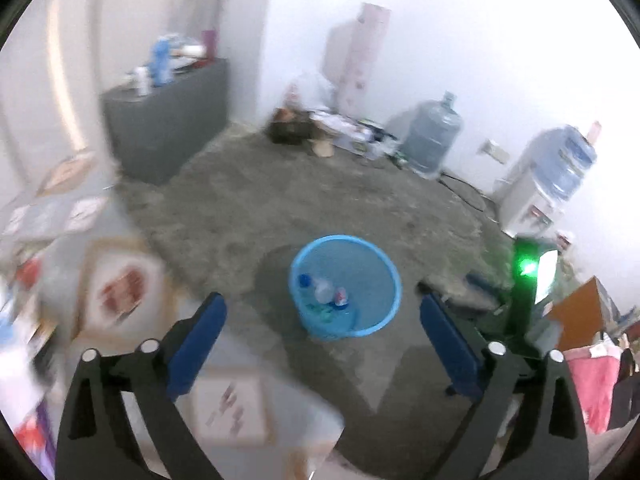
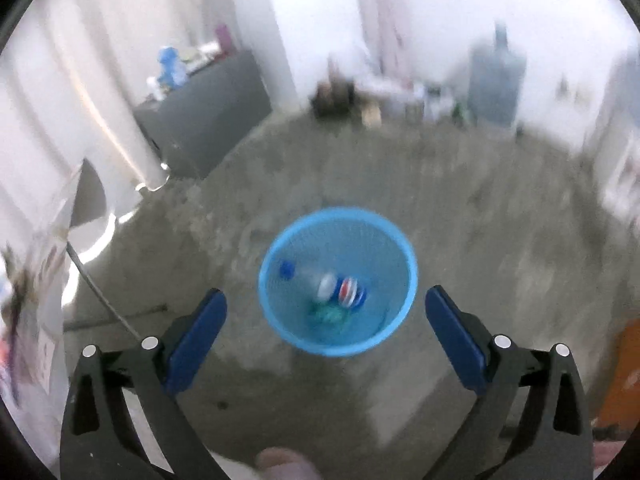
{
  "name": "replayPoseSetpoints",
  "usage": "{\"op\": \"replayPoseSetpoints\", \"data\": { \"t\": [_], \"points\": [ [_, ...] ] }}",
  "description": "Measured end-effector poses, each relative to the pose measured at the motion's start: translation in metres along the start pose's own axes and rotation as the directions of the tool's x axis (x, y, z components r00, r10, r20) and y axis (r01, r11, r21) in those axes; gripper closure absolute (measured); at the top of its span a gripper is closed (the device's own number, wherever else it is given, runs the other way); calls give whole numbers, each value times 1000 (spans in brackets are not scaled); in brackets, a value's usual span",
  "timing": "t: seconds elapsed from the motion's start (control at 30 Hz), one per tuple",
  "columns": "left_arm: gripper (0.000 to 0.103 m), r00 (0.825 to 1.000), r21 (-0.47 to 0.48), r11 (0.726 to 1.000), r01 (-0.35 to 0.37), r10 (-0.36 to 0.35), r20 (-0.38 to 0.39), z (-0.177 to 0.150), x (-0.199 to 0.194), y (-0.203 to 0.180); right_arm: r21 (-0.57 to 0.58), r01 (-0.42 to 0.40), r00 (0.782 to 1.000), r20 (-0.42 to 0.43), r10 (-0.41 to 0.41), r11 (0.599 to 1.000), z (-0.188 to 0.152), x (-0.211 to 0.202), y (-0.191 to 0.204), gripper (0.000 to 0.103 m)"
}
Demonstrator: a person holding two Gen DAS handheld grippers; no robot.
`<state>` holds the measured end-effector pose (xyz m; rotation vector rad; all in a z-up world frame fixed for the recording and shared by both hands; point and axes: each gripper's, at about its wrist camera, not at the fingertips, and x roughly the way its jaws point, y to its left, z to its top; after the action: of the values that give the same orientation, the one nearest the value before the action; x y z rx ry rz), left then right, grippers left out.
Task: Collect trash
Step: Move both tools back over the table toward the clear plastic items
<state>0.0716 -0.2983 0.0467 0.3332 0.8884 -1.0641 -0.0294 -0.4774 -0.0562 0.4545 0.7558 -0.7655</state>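
- Left wrist view: the left gripper (image 1: 322, 312) has its two blue-padded fingers (image 1: 196, 344) spread wide, with nothing between them and nothing touching either pad.
- Past the fingertips, between them in the picture, stands a round light-blue mesh plastic waste basket (image 1: 384, 268) on the grey concrete floor (image 1: 280, 200).
- Inside the basket lie a clear plastic bottle with a blue cap (image 1: 320, 289), a red, white and blue drink can (image 1: 341, 296) and some green crumpled scrap (image 1: 320, 312), all toward the basket's left and near wall.
- Right wrist view: the right gripper (image 2: 325, 308) is likewise wide open and empty, its blue pads (image 2: 456, 344) clear of everything.
- This view looks more steeply down into the same basket (image 2: 400, 240); the bottle (image 2: 310, 278), the can (image 2: 349, 291) and the green scrap (image 2: 330, 314) rest at its bottom.
- Farther out, a dark grey cabinet (image 1: 168, 128) stands against the far left wall with blurred items on top.
- A large blue water jug (image 1: 432, 136) sits on the floor by the back wall, beside a low heap of clutter (image 1: 320, 128).
- A white water dispenser carrying a second blue jug (image 1: 552, 176) stands at the right wall.
- Both views are motion-blurred, the edges most.
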Motion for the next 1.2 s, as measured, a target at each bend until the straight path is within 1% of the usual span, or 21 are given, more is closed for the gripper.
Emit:
{"op": "replayPoseSetpoints", "data": {
  "t": [0.1,0.17,0.23,0.3,0.37,0.4,0.43,0.47,0.53,0.57,0.7,0.73,0.77,0.8,0.83,0.97,1.0,1.07,1.1,1.17,1.2],
  "points": [
    [6,998,-86,994,-61,63,20,-33,-33,18,-90,16,997,82,-9,996,0,-23,23,8],
    [6,993,-137,986,-96,104,56,-56,-56,31,-143,6,992,127,12,990,-2,-35,37,8],
    [6,980,-194,970,-149,171,100,-79,-81,47,-213,-37,984,164,73,976,-4,-49,57,8],
    [6,966,-239,953,-189,224,131,-99,-102,61,-278,-108,971,177,162,955,-4,-56,76,8],
    [6,943,-276,932,-236,288,167,-122,-126,75,-331,-162,957,177,230,930,-8,-62,95,8],
    [6,928,-287,920,-268,327,181,-132,-137,79,-352,-186,950,176,260,917,-11,-69,103,8],
    [6,917,-290,913,-286,349,192,-139,-144,81,-373,-207,941,176,288,904,-13,-74,112,8],
    [6,901,-293,903,-314,381,207,-150,-156,85,-384,-219,935,178,305,897,-14,-79,120,8],
    [6,876,-306,884,-354,428,223,-160,-171,93,-419,-254,914,190,358,872,-19,-92,139,8],
    [6,859,-319,872,-371,453,239,-170,-184,98,-437,-274,901,195,387,857,-20,-97,148,8],
    [6,821,-401,830,-387,509,260,-195,-216,125,-475,-340,871,168,463,812,-22,-115,170,8],
    [6,810,-427,814,-394,527,256,-204,-223,132,-479,-358,866,150,476,802,-24,-125,183,8],
    [6,805,-442,804,-399,538,251,-210,-225,138,-483,-373,864,130,486,792,-25,-125,191,8],
    [6,800,-458,793,-403,548,244,-217,-229,142,-488,-399,858,102,504,777,-26,-126,199,8],
    [10,796,-476,779,-408,559,233,-225,-232,146,-493,-423,850,75,522,760,-29,-127,207,12],
    [22,805,-534,749,-393,560,194,-250,-242,162,-498,-502,823,-25,567,707,-42,-134,234,25],
    [23,807,-543,743,-390,560,188,-255,-244,166,-489,-538,808,-68,585,687,-46,-134,242,28],
    [30,809,-566,732,-380,560,180,-264,-248,175,-475,-579,787,-113,607,662,-53,-137,250,33],
    [32,810,-576,727,-373,559,181,-267,-250,177,-469,-605,771,-144,621,643,-56,-139,257,38],
    [39,811,-599,718,-355,555,184,-273,-256,186,-467,-632,752,-178,635,618,-62,-142,268,43],
    [40,812,-608,714,-348,553,185,-276,-259,190,-467,-649,739,-198,644,601,-64,-145,275,46]
  ]
}}
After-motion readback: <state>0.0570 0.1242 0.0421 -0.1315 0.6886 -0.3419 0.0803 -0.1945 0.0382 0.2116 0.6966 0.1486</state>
